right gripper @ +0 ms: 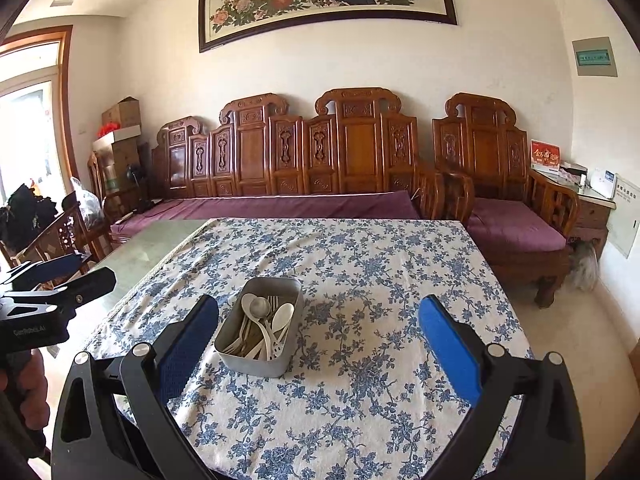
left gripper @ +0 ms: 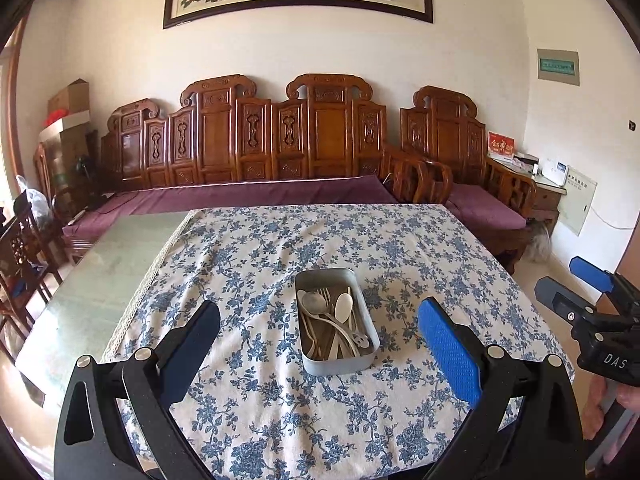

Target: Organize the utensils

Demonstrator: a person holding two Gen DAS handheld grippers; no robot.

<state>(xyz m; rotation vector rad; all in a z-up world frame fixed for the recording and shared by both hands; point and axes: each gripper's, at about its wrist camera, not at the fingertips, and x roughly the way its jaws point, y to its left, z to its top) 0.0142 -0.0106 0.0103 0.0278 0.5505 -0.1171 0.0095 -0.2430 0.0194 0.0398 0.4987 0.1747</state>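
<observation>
A grey metal tin (left gripper: 310, 354) (right gripper: 230, 354) sits near the middle of the table on a blue-flowered cloth (left gripper: 256, 248) (right gripper: 360, 264). Inside lie several utensils (left gripper: 336, 322) (right gripper: 262, 328): metal and white spoons, forks and pale sticks, heaped together. My left gripper (left gripper: 320, 320) hovers above the near part of the table, open and empty, with the tin between its fingers in the view. My right gripper (right gripper: 320, 320) is open and empty too, with the tin close to its left finger. Each gripper shows at the edge of the other's view, the right (left gripper: 576, 292) and the left (right gripper: 60, 276).
Bare green tabletop (left gripper: 108, 264) (right gripper: 152, 244) lies left of the cloth. Behind the table stand a carved wooden sofa (left gripper: 256, 148) (right gripper: 320, 152) with purple cushions and an armchair (left gripper: 472, 168) (right gripper: 504, 184). A dark wooden chair (left gripper: 20, 256) (right gripper: 64, 236) stands at the left. A hand (right gripper: 20, 384) holds the left gripper.
</observation>
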